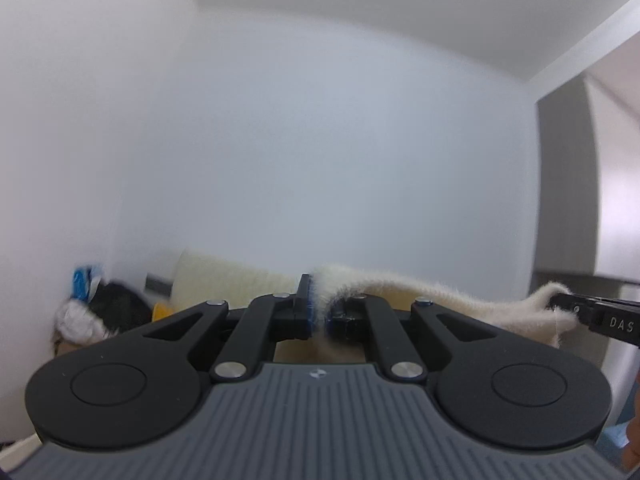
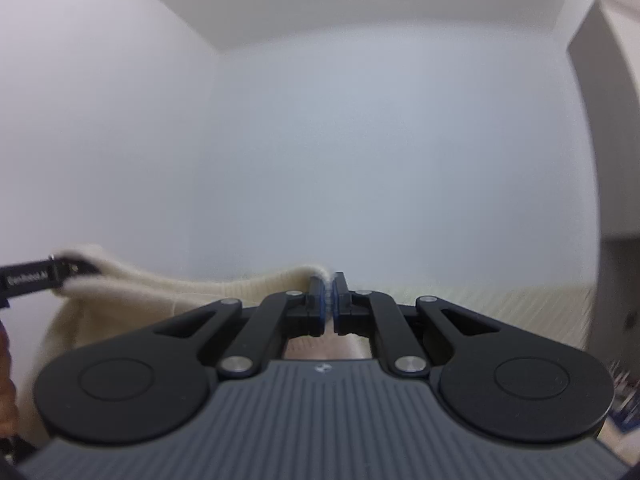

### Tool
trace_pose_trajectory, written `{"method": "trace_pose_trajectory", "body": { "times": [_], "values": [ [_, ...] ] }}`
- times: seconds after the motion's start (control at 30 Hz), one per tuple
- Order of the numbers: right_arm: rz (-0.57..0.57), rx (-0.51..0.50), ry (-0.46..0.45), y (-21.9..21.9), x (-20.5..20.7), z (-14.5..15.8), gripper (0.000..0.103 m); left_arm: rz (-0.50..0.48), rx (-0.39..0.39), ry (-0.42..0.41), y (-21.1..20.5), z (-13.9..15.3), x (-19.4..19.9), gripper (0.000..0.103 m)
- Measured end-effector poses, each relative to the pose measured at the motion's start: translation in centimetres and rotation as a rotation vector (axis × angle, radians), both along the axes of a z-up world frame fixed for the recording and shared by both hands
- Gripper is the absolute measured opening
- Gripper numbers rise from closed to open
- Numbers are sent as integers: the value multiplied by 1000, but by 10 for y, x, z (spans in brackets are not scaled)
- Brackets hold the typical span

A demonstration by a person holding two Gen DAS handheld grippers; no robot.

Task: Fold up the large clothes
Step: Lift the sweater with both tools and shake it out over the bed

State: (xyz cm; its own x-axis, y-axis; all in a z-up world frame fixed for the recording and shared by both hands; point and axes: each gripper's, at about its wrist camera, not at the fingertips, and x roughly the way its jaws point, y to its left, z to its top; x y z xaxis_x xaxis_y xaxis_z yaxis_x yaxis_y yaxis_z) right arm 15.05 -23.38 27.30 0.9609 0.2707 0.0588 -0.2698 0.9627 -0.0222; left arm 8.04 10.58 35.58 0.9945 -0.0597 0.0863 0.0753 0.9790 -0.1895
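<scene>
A cream fuzzy knit garment (image 1: 452,294) is held up in the air between both grippers. In the left wrist view my left gripper (image 1: 318,306) is shut on its upper edge, and the cloth stretches right to my right gripper (image 1: 568,305), also pinching it. In the right wrist view my right gripper (image 2: 329,294) is shut on the garment (image 2: 168,296), whose edge runs left to the left gripper (image 2: 76,270). The rest of the garment hangs below, hidden behind the gripper bodies.
White walls and ceiling fill both views. A heap of dark and white clothes (image 1: 100,312) lies low at the left by a yellow object (image 1: 162,312). A cream ribbed surface (image 2: 520,304) lies behind, and a grey cabinet (image 1: 568,184) stands at the right.
</scene>
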Motion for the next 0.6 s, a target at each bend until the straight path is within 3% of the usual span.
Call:
{"method": "trace_pose_trajectory", "body": {
  "times": [0.1,0.3,0.37,0.4,0.47,0.6],
  "values": [
    [-16,-21,68,13,58,-38,7,18,5,82,16,-25,42,7],
    [-75,-41,206,37,192,-113,7,13,-15,259,36,-101,181,7],
    [-93,-45,254,55,231,-140,7,24,-31,318,39,-143,233,7],
    [-98,-48,281,57,263,-151,7,27,-41,345,32,-179,262,7],
    [-114,-56,329,61,313,-176,7,28,-64,401,45,-216,316,7],
    [-151,-77,405,104,365,-235,6,31,-92,494,72,-311,431,7]
  ]
}}
